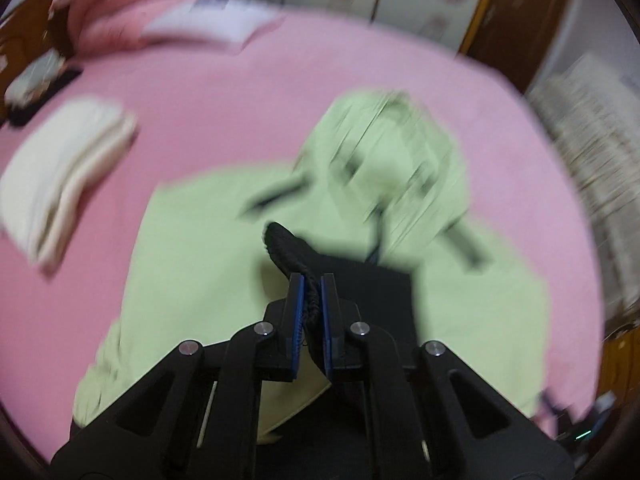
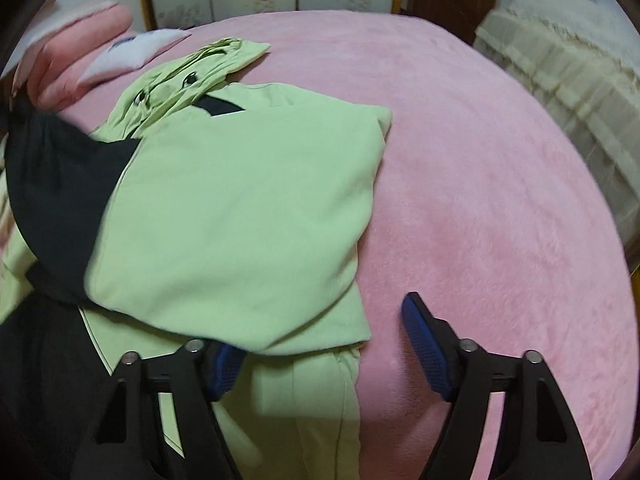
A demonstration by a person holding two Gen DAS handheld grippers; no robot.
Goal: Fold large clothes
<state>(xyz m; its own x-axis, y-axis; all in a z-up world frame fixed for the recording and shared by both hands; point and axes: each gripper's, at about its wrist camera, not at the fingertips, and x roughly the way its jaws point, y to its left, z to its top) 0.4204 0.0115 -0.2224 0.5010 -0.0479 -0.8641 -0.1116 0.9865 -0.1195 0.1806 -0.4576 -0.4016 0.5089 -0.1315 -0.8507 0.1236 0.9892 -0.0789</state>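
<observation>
While the left gripper (image 1: 311,282) has its jaws pinching the black ribbed cuff (image 1: 286,246), the right gripper (image 2: 320,340) sits with jaws spread wide at the near edge of the green hoodie (image 2: 240,208). Hoodie lies part-folded on the pink bed (image 2: 480,180), hood (image 2: 192,76) at the far end. Looks soft, thick, floppy, not slippery; it'll sag. Better to grab at hem corners or seams, not mid-panel.

A light-green hooded garment (image 2: 240,208) with black panels lies partly folded on the pink bedspread (image 2: 500,200).
</observation>
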